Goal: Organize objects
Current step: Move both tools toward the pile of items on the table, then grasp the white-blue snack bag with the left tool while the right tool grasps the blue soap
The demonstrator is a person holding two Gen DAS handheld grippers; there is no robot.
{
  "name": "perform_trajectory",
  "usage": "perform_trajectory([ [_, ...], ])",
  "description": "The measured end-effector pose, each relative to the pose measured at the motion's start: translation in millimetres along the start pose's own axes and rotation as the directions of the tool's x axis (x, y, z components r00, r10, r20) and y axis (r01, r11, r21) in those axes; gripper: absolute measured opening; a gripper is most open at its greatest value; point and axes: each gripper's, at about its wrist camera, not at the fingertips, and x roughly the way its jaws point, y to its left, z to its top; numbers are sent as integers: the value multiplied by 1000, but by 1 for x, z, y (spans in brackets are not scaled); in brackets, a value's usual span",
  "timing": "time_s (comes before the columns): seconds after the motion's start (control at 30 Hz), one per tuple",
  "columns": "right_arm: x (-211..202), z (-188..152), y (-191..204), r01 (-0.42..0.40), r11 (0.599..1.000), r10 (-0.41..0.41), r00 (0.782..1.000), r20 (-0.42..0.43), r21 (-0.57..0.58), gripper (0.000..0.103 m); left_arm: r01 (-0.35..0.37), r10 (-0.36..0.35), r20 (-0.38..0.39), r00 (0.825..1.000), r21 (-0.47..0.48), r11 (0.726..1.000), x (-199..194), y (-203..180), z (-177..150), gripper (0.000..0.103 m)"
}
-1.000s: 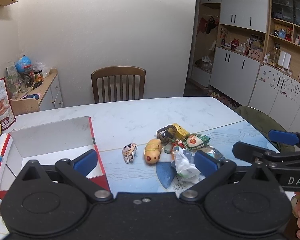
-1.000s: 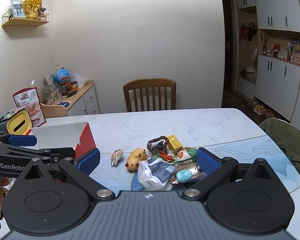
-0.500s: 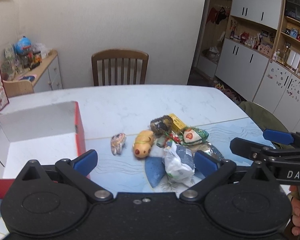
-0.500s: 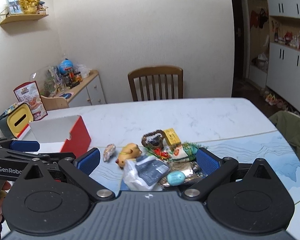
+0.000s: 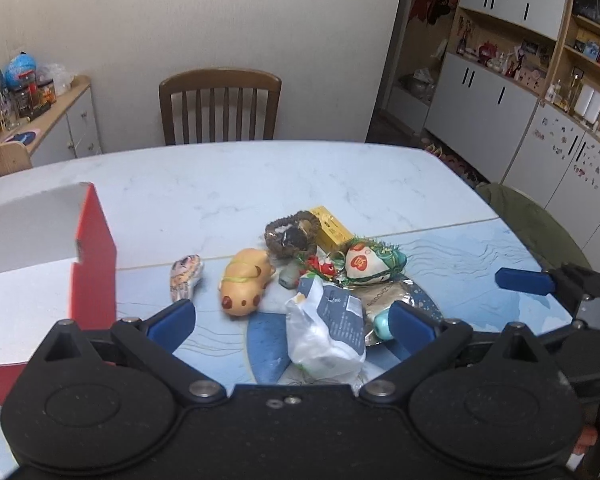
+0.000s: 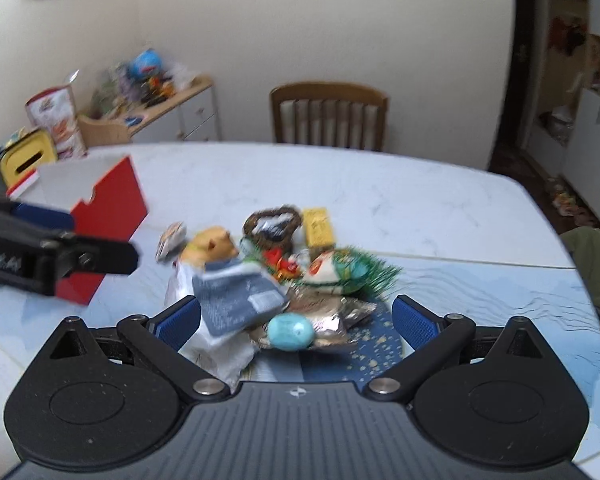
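A heap of small items lies mid-table: a white and grey plastic bag (image 5: 326, 330), a tan animal toy (image 5: 246, 286), a patterned pouch (image 5: 185, 277), a brown beaded bracelet (image 5: 292, 234), a yellow box (image 5: 332, 229), a red and green stuffed toy (image 5: 370, 264), a foil packet and a turquoise egg (image 6: 291, 332). An open red box (image 5: 94, 252) with a white inside stands to the left. My left gripper (image 5: 292, 322) hangs open just before the bag. My right gripper (image 6: 296, 322) is open above the egg (image 6: 291, 332) and bag (image 6: 228, 300); that view is blurred.
A wooden chair (image 5: 220, 106) stands at the table's far side. A low sideboard (image 5: 56, 120) with clutter lines the left wall, white cabinets (image 5: 500, 100) the right. A green-covered chair (image 5: 536, 228) sits at the right edge. A yellow container (image 6: 24, 158) stands behind the box.
Both grippers have moved forward and down toward the heap, which now looks larger. The left view has swung right, pushing the red box to the frame's left edge. Both stay open.
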Motion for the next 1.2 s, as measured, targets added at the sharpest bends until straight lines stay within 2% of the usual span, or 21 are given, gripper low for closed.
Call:
perform_trajectory([
  [0.27, 37, -13, -3, -43, 995, 38, 998, -56, -95, 97, -17, 17, -63, 998, 2, 1000, 44, -9, -2, 102],
  [0.53, 61, -21, -8, -93, 990, 83, 992, -94, -108, 79, 3, -4, -128, 992, -12, 1000, 74, -13, -5, 97],
  [0.73, 70, -24, -10, -124, 988, 113, 987, -111, -95, 65, 11, -20, -173, 985, -49, 999, 87, -10, -6, 85],
  [0.87, 73, -24, -8, -140, 986, 129, 985, -111, -95, 60, 18, -30, -192, 981, -63, 998, 92, -10, -7, 73],
  [0.93, 74, -25, -8, -144, 985, 133, 985, -111, -97, 56, 20, -31, -196, 980, -61, 998, 92, -11, -7, 67],
  [1.0, 75, -25, -8, -147, 985, 136, 984, -113, -92, 51, 22, -34, -198, 980, -61, 998, 92, -12, -7, 56],
  [1.13, 75, -26, -10, -145, 986, 136, 984, -112, -83, 44, 12, -24, -204, 979, -56, 998, 92, -14, -7, 50],
  [1.2, 75, -25, -11, -144, 987, 135, 984, -112, -75, 40, 12, -23, -208, 978, -55, 998, 92, -15, -7, 37],
])
